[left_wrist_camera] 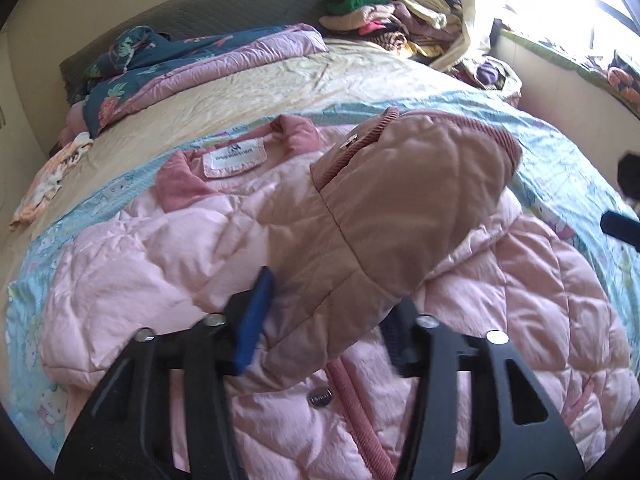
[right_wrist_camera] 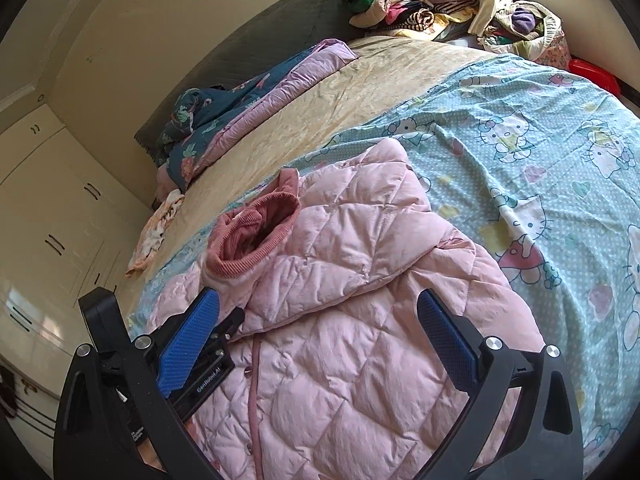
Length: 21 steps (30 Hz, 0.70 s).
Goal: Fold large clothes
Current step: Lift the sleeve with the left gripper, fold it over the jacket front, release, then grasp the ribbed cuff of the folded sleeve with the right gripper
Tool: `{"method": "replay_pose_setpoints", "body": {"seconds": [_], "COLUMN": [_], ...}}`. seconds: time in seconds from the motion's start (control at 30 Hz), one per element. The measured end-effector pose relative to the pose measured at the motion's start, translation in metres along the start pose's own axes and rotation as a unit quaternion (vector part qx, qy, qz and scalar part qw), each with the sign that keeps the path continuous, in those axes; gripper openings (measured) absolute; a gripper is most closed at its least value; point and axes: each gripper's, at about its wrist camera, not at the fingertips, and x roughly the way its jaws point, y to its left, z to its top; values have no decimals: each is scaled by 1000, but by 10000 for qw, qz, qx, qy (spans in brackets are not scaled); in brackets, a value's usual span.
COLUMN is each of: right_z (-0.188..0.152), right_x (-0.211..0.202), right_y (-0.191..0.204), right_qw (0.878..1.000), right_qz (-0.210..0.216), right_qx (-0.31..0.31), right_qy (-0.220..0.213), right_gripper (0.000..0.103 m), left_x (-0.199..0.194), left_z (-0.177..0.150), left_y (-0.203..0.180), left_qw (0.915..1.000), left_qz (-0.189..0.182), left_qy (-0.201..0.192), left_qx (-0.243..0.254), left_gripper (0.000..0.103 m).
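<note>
A pink quilted jacket (left_wrist_camera: pixel 168 256) lies on the bed, with its collar and white label (left_wrist_camera: pixel 234 158) toward the headboard. My left gripper (left_wrist_camera: pixel 324 316) is shut on the jacket's sleeve (left_wrist_camera: pixel 400 208), which stands up between the blue pads (left_wrist_camera: pixel 256 316) with its ribbed cuff at the far end. In the right wrist view the jacket (right_wrist_camera: pixel 340 340) lies with the sleeve (right_wrist_camera: pixel 352 232) folded across its body and the ribbed cuff (right_wrist_camera: pixel 256 236) open at the left. My right gripper (right_wrist_camera: pixel 320 336) is open and empty just above the jacket, with the jaws wide apart.
The jacket rests on a light blue cartoon-print sheet (right_wrist_camera: pixel 520 140) over a cream bedspread (left_wrist_camera: pixel 240 92). A dark floral quilt (left_wrist_camera: pixel 168 64) lies by the grey headboard (left_wrist_camera: pixel 192 12). A heap of clothes (left_wrist_camera: pixel 400 20) fills the far corner. White wardrobe doors (right_wrist_camera: pixel 48 216) stand to the left.
</note>
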Motion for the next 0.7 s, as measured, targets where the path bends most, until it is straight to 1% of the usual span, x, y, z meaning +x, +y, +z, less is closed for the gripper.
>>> {"method": "replay_pose_setpoints", "body": {"seconds": [0.03, 0.07, 0.17, 0.2, 0.23, 0.33, 0.4, 0.53, 0.63, 0.7], "right_z": [0, 0, -2, -2, -3, -7, -10, -20, -26, -30], "right_x": [0, 1, 5, 7, 10, 21, 29, 49, 64, 75], "right_y": [0, 0, 1, 2, 3, 5, 9, 20, 28, 31], "right_qw": [10000, 10000, 10000, 9999, 9998, 9992, 9987, 9974, 9965, 9960], "right_qz": [5, 2, 17, 24, 46, 61, 58, 112, 201, 181], "right_qx": [21, 30, 22, 9, 7, 54, 50, 22, 94, 192], "right_qy": [6, 23, 93, 133, 177, 384, 495, 709, 800, 850], "right_gripper": [99, 99, 99, 99, 99, 99, 99, 99, 99, 99], "left_x": [1, 1, -2, -4, -6, -15, -22, -35, -47, -55], "left_z": [-2, -5, -14, -17, -21, -29, -31, -31, -30, -31], "left_y": [-2, -5, -14, -14, -13, -4, 7, 42, 73, 95], "left_qw": [10000, 9998, 9992, 9990, 9990, 9985, 9986, 9984, 9967, 9944], "left_qz": [-51, -124, -98, -126, -175, -397, -377, -161, 48, 170], "left_qy": [59, 124, 211, 230, 269, 364, 372, 288, 180, 100], "left_qx": [36, 90, 339, 353, 317, 118, -46, -449, -789, -1036], "left_gripper": [64, 68, 76, 81, 85, 91, 93, 93, 93, 93]}}
